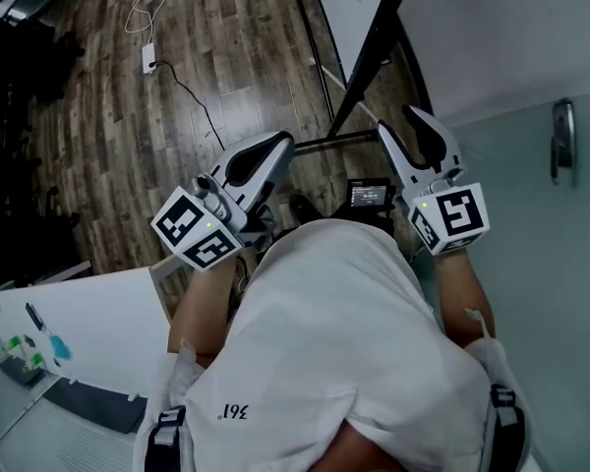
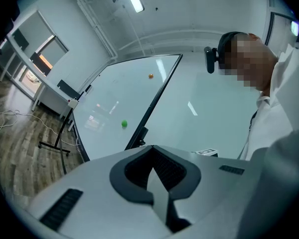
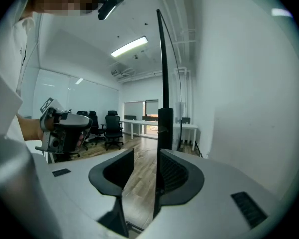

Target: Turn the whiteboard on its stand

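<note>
Left: we hold the white left gripper [image 2: 156, 180] pinched closed on nothing, apart from the white, black-framed whiteboard [image 2: 129, 93] on its stand ahead. Right: the white right gripper [image 3: 144, 173] stands wide and empty, its gap sighted near the board's black edge [image 3: 163, 59], probably to grasp it and swing the panel.

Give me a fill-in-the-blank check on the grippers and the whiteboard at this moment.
1. The left gripper has its jaws ___, with nothing between them.
2. The right gripper has its jaws ___, and the floor shows through the gap.
3. The whiteboard carries an orange magnet and a ___ one.
Missing words: shut; apart; green.
</note>
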Demonstrator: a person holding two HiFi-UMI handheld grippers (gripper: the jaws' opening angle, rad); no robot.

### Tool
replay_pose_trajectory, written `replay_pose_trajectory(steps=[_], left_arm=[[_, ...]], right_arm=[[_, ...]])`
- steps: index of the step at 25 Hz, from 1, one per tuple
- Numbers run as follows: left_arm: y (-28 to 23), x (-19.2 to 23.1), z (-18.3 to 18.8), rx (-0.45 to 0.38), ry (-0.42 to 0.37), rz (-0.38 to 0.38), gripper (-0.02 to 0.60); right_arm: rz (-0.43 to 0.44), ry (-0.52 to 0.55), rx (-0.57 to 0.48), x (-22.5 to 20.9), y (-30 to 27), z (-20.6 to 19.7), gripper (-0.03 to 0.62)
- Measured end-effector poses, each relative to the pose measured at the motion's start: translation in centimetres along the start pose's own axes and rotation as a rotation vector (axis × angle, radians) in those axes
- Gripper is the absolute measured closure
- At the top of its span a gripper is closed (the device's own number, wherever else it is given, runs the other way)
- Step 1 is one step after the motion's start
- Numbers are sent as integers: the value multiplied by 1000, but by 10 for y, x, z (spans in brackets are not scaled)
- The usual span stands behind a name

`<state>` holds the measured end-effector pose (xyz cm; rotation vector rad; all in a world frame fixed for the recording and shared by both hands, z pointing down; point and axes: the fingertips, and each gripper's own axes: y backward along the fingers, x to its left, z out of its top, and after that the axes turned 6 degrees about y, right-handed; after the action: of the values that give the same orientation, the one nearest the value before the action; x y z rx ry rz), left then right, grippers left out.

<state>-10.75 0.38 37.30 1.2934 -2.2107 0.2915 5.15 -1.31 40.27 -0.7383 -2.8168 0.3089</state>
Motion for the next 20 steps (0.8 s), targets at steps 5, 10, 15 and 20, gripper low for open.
replay_pose_trajectory(steps=[5, 10, 15, 20], left_arm=[[9, -12, -13, -11, -14, 50, 574], [1, -38, -42, -3, 16, 95, 574], [-9, -73, -73, -3, 40, 145, 574], [-6, -103, -99, -12, 31, 212, 574]], right_arm=[[46, -69, -10, 0, 13, -10, 525], [108, -83, -13, 0, 42, -17, 546], [137, -100, -16, -6, 79, -28, 553], [181, -123, -27, -6, 109, -38, 557]])
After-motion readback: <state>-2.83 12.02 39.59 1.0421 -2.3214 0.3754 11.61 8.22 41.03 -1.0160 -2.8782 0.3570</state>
